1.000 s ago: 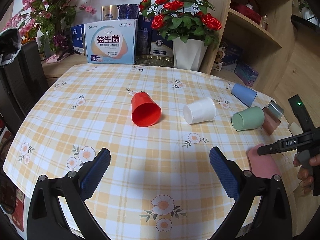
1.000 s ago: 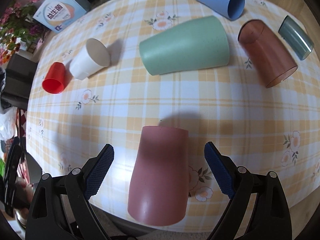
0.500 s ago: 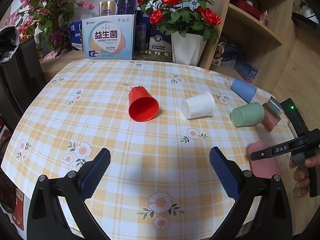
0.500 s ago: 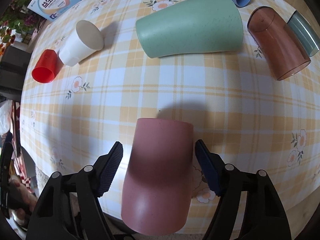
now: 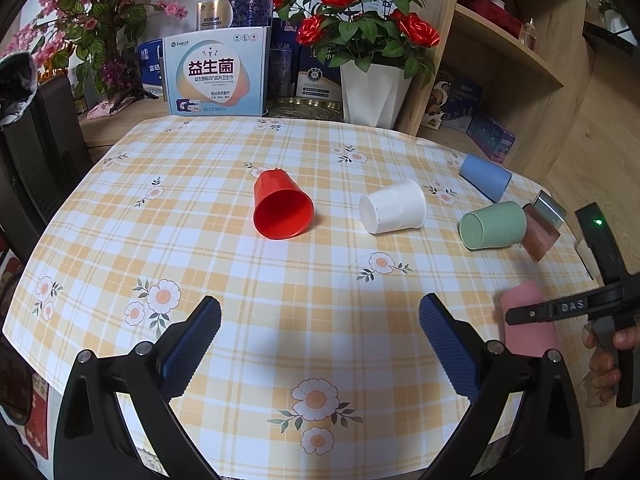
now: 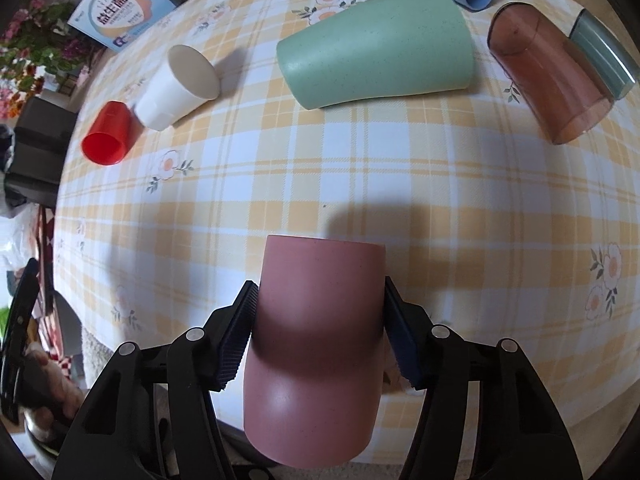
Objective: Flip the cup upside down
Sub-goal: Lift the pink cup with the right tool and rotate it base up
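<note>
1. Lying on its side at the 6 o'clock edge of the counter (image 6: 360, 184), the pink cup (image 6: 316, 344) sits between the pads of the right gripper (image 6: 318, 332), which is clenched on its two flanks about mid-body.
2. It looks like a light, stiff, matte plastic cup with a faintly speckled skin; I judge it will not crush and should give the ribbed pads fair bite, though its slight taper could let it creep toward the narrower end as it turns.
3. A hold on the middle of the wall, where the pads sit, seems best for turning it mouth-down; which end is the mouth I cannot tell.
4. The right wrist view shows pad contact closely, plus the green cup (image 6: 380, 44) at 12 o'clock.
5. The left wrist view alone shows the left gripper (image 5: 320, 344) released, spread over bare cloth, the pink cup at 4 o'clock half hidden, and the flower pot (image 5: 376, 92) beyond.
</note>
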### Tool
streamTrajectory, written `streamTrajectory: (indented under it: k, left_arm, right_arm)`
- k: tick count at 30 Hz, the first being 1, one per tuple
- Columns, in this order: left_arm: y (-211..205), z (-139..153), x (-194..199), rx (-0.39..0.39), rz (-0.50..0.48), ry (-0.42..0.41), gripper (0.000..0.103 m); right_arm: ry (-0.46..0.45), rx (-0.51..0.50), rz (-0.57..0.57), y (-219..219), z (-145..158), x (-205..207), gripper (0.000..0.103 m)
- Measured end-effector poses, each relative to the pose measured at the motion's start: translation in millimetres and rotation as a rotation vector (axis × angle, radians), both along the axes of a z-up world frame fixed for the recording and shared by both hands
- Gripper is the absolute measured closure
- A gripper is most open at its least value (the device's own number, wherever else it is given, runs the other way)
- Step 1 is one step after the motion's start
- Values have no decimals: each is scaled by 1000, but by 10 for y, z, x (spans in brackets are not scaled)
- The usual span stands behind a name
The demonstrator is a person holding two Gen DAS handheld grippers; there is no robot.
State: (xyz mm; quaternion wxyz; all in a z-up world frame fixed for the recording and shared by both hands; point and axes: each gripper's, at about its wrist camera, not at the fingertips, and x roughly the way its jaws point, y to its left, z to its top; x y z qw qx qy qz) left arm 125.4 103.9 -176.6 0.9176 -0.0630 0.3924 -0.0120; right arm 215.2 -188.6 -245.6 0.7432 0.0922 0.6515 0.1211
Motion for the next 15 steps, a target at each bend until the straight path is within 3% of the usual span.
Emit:
streamTrajectory:
  k: [8,15]
  left_arm:
    - [-58,12,1,1,-2,9,6]
    - [-93,41,-12,1,1,5,6]
  right_arm:
    - [-137,33,-40,-177,275,-407,45]
    - [-331,-32,-92,-309,561,-665,46]
